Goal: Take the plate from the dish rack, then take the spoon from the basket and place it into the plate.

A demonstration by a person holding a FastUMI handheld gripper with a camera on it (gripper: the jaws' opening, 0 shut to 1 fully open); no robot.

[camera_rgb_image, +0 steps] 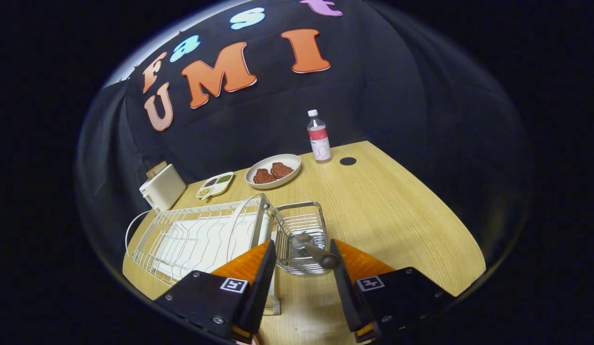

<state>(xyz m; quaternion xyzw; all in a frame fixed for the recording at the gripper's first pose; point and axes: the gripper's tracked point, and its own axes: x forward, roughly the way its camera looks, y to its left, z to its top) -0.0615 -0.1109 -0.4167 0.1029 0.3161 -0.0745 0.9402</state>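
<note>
Jaws spread wide, gripper (302, 261) w/ nothing pinched; spoon (312, 249) stands in wire basket (301, 230) just ahead, dish rack (201, 237) beside it on desk (397, 215).

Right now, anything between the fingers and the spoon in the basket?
No visible obstacle. The gripper is open, and the spoon sticks up out of the wire basket just ahead, its dark handle end close to one finger. The dish rack sits beside the basket.
</note>
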